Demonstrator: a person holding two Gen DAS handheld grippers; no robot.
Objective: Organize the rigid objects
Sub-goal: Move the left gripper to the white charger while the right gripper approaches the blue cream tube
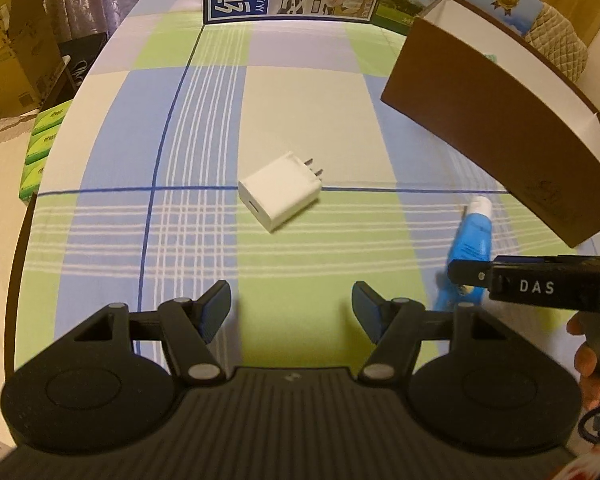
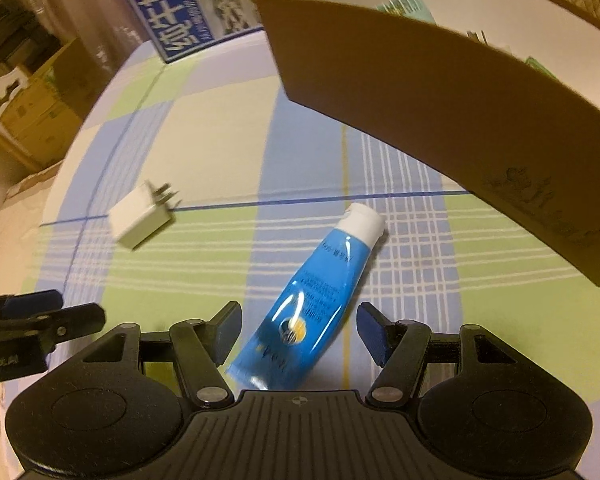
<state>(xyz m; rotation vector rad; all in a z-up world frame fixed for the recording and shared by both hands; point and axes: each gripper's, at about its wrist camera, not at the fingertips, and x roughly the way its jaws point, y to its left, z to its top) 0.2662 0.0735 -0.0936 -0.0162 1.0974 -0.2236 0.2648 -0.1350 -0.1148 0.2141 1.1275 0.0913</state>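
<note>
Looking along your left gripper (image 1: 291, 312), its jaws stand spread and empty short of the white charger (image 1: 280, 196) on the checked cloth (image 1: 300, 92). Your right gripper (image 2: 298, 332) alone shows the whole blue tube (image 2: 316, 296), its tail between spread pads, untouched, near the brown box (image 2: 440, 104).

A checked cloth of pale green, blue, lilac and cream squares with white and dark-blue lines (image 1: 300, 92) lies under a plain white plastic charger (image 1: 280, 196). At four o'clock, a bright blue white-capped tube (image 2: 320, 292); at two o'clock, a brown white-lined cardboard box (image 1: 492, 132).
</note>
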